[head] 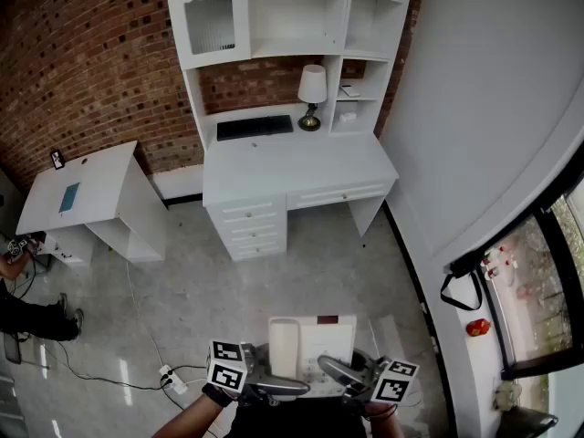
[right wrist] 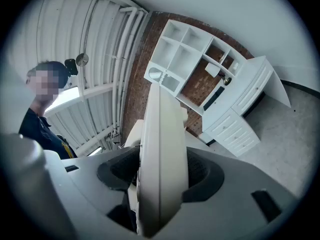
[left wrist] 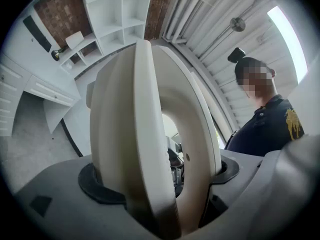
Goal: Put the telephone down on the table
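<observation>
In the head view a cream-white telephone (head: 315,340) with its handset (head: 284,347) on the left side hangs above the floor at the bottom middle, held from both sides. My left gripper (head: 274,383) is shut on the handset side; in the left gripper view the handset (left wrist: 140,129) fills the gap between the jaws of the left gripper (left wrist: 157,186). My right gripper (head: 341,370) is shut on the base's right edge. The right gripper view shows that thin edge (right wrist: 161,144) pinched in the right gripper (right wrist: 160,181). The white desk (head: 297,167) stands well ahead.
The desk carries a black keyboard (head: 255,127) and a lamp (head: 311,96) under a white hutch. A smaller white table (head: 87,190) stands at the left. Cables and a power strip (head: 169,377) lie on the floor. Another person's legs (head: 36,318) show at the left edge.
</observation>
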Motion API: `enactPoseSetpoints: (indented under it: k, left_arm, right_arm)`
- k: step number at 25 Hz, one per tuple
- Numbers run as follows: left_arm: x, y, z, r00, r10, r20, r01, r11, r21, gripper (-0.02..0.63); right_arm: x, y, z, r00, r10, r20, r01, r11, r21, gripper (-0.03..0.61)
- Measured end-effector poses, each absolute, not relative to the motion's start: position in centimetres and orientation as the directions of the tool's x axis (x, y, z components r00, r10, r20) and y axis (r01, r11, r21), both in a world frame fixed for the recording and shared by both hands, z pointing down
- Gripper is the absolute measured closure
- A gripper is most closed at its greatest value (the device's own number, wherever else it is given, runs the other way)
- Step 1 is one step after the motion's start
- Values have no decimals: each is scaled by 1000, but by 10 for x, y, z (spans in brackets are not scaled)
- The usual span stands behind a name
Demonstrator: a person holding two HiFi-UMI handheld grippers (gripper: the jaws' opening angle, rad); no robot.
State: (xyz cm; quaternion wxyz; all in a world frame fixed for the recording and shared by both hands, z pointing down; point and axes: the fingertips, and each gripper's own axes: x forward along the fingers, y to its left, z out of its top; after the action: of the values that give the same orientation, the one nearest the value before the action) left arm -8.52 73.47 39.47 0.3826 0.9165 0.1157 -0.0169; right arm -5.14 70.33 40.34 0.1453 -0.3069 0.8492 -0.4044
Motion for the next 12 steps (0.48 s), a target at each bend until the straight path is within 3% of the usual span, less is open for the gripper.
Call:
enactPoseSetpoints:
  k: [12]
  left_arm:
    - [-132,686,380,971,191,-146,238,-685,689,130]
  right_arm:
    - [-97,657,393,-757,-653,-9,-422,499,-757,347]
